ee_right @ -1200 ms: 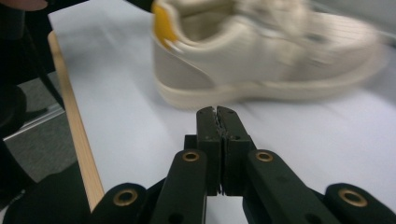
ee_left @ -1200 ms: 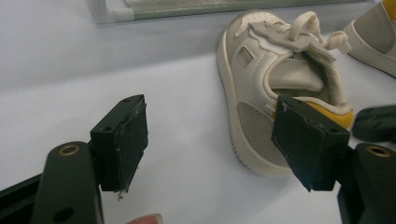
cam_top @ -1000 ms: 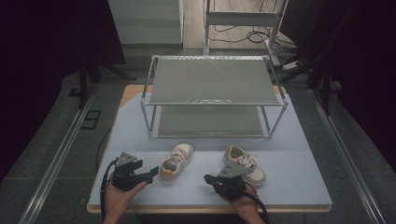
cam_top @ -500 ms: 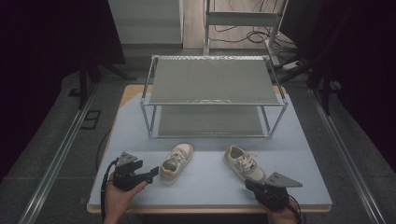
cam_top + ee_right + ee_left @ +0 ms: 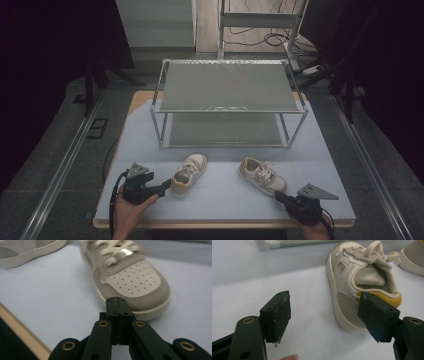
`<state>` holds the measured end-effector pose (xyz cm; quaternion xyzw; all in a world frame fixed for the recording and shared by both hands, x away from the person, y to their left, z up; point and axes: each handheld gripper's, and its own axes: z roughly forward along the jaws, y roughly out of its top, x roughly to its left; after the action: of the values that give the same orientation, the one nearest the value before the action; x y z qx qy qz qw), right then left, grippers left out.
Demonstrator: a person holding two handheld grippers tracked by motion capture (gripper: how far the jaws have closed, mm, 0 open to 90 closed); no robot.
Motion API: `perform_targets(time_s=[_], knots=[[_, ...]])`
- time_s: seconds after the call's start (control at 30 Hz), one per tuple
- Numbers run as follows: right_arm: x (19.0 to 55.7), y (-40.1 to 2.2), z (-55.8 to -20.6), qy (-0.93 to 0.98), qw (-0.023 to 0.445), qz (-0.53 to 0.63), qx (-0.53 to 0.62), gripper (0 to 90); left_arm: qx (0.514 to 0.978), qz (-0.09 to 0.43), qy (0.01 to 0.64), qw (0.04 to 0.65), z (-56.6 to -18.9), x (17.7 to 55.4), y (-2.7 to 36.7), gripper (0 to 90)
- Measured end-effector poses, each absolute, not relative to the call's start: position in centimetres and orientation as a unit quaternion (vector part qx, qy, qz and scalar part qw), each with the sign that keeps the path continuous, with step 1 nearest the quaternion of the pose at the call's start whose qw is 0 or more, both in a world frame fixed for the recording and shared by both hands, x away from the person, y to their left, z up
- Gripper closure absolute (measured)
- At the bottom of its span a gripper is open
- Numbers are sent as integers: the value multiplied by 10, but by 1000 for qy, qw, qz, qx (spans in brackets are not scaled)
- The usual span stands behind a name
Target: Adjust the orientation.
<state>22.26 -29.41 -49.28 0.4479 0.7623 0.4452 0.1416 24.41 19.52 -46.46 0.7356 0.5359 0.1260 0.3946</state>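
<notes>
Left gripper (image 5: 324,315) wide open, empty, heel of left shoe (image 5: 362,282) just ahead for grasping; right gripper (image 5: 117,301) closed, empty, behind right shoe (image 5: 130,277) toe

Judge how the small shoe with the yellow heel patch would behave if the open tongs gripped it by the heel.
The shoe with the yellow heel patch looks small, so probably light. Its padded collar would likely squash under the left tongs, while the thick rubbery sole probably stays stiff. The flat sole on the table suggests sliding rather than rolling; loose laces may dangle.
</notes>
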Motion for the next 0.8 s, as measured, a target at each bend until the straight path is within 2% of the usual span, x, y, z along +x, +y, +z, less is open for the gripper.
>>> perform_targets(time_s=[0.33, 0.8], knots=[[251, -314, -491, 744, 157, 431, 486, 894, 731, 133, 535, 402, -456, 239, 198, 261], [320, -304, -488, 739, 171, 402, 512, 892, 726, 137, 539, 405, -453, 237, 203, 261]])
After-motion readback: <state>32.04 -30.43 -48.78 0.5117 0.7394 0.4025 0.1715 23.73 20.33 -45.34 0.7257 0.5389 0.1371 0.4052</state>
